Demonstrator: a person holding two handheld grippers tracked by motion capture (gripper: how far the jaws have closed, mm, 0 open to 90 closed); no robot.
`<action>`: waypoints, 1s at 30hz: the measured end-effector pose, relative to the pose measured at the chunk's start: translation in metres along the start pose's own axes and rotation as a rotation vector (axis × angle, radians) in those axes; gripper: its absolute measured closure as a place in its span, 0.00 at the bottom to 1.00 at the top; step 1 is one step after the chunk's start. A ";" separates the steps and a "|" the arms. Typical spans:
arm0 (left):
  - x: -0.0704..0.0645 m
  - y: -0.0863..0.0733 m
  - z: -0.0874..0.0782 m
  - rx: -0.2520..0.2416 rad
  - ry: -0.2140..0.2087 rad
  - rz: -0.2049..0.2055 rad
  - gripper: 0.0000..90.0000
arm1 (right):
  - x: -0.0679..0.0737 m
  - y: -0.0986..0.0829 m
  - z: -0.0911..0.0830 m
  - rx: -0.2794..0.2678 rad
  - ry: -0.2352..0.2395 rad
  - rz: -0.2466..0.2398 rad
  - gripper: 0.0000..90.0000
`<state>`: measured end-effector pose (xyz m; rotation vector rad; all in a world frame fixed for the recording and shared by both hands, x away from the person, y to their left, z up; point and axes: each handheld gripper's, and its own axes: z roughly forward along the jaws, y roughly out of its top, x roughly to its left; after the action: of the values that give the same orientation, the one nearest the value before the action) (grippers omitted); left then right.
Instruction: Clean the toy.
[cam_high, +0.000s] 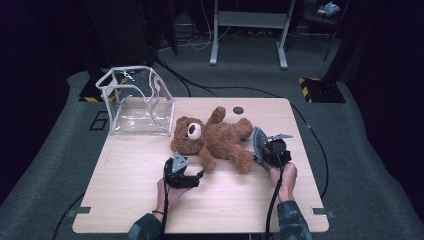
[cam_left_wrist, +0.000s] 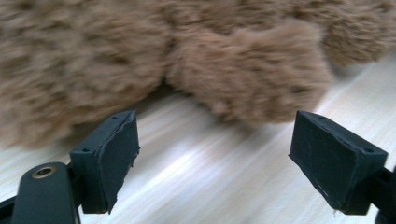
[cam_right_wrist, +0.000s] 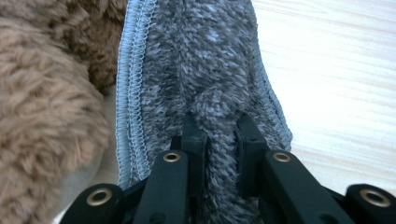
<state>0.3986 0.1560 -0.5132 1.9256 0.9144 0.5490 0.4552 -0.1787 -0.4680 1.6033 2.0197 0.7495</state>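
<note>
Left gripper (cam_high: 192, 176): nearest item, low centre of high view; jaws spread wide, nothing between them, pads (cam_left_wrist: 114, 154) just above bare wood in left gripper view, aimed toward 2 o'clock at a brown plush limb. Hand behind it partly hidden by gripper body.

Right gripper (cam_high: 265, 150): at 4 o'clock from the bear, jaws pressed onto a fold of grey cloth (cam_right_wrist: 205, 70). Cloth: fuzzy mottled grey pile, pale blue stitched hem along both long edges; held upright on edge, long axis running away from the jaws toward 12 o'clock in right gripper view; lower end hidden behind the jaws; left hem touching bear's fur.

Teddy bear (cam_high: 217, 137): mid-table, lying on its back, shaggy brown fur, pale muzzle. Head toward 9 o'clock, legs toward 4 o'clock, one arm raised toward 12 o'clock; long axis roughly 10-to-4. Blurred and cut off by frame edges in both gripper views; face details too small to make out.

Table (cam_high: 125, 200): light wood grain.

Clear bag (cam_high: 137, 102): farthest, at 10 o'clock from bear, on table's far left corner; transparent walls, white trim, top open, standing upright, just beside bear's head.
</note>
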 end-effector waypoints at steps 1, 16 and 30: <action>-0.005 0.001 0.002 0.003 -0.007 0.000 0.16 | -0.001 -0.001 -0.001 -0.004 -0.002 0.005 0.86; -0.036 0.022 0.034 0.035 0.129 0.070 0.33 | -0.006 -0.010 -0.002 -0.010 0.006 0.013 0.86; -0.016 0.042 0.031 -0.020 0.058 0.055 0.77 | -0.004 -0.011 -0.006 -0.032 0.068 0.020 0.86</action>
<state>0.4257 0.1132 -0.4921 1.9303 0.8914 0.6474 0.4440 -0.1855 -0.4703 1.6024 2.0314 0.8494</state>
